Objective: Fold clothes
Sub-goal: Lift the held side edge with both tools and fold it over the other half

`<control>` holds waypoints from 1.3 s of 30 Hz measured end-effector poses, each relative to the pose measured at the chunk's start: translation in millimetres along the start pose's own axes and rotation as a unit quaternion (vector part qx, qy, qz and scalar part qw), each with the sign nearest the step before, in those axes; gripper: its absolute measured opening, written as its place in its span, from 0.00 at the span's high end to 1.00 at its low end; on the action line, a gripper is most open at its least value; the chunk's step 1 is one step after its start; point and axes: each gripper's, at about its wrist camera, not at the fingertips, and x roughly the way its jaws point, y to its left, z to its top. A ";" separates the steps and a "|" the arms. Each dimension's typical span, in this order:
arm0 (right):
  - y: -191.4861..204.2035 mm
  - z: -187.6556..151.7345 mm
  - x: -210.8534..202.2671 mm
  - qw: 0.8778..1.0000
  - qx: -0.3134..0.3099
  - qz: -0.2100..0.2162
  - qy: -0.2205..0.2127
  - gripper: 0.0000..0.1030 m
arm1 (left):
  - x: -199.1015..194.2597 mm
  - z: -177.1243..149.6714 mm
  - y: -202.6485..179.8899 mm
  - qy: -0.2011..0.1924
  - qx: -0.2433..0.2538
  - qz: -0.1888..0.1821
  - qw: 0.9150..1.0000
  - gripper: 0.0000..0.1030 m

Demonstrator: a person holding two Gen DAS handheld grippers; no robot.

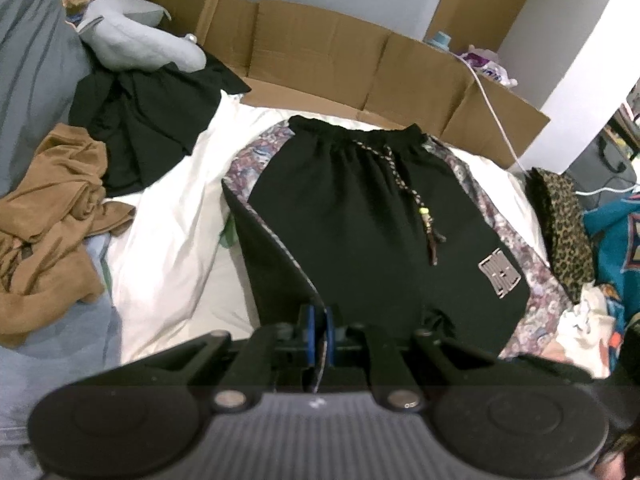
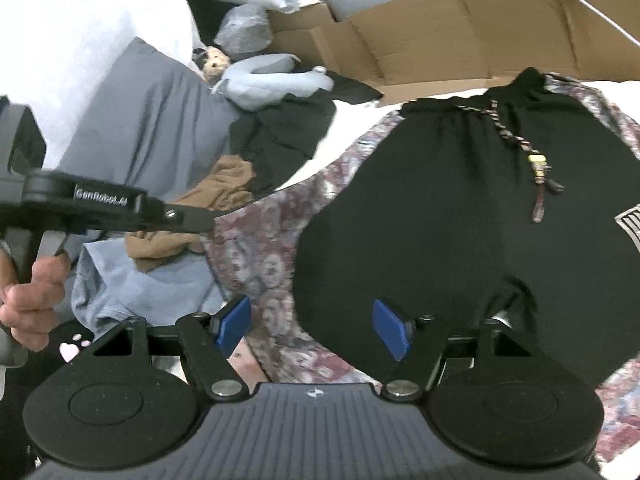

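Folding the black shorts [image 1: 372, 216], spread waistband-away on the white sheet [image 1: 168, 240]: the left gripper [image 1: 318, 326] is pinched shut on the lifted hem corner. The right gripper [image 2: 312, 328] stands wide, holding nothing. Carry the corner across evenly, keeping the fold edge straight.

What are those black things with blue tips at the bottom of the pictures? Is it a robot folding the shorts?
No robot, a person holds a grabbing tool in each hand. Each tool has a camera looking along its tongs, so you get two pictures. In the left tool's picture, the left tongs are pinched shut on the edge of the black shorts, lifting it. In the right tool's picture, the right tongs are open and hold nothing. The shorts lie on a white sheet, beside brown clothes and cardboard.
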 end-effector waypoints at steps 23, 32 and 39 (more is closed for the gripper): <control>37.2 26.6 47.6 0.999 0.003 0.013 -0.037 0.45 | 9.5 16.1 -23.6 0.012 -0.050 -0.089 0.995 0.94; 42.0 30.4 63.6 0.999 0.002 -0.009 -0.034 0.97 | 4.1 15.6 -31.5 0.035 -0.043 -0.093 0.994 0.94; 27.4 33.0 52.6 0.998 0.029 -0.033 -0.039 0.98 | -9.5 20.4 -12.5 0.031 -0.058 -0.074 0.995 0.78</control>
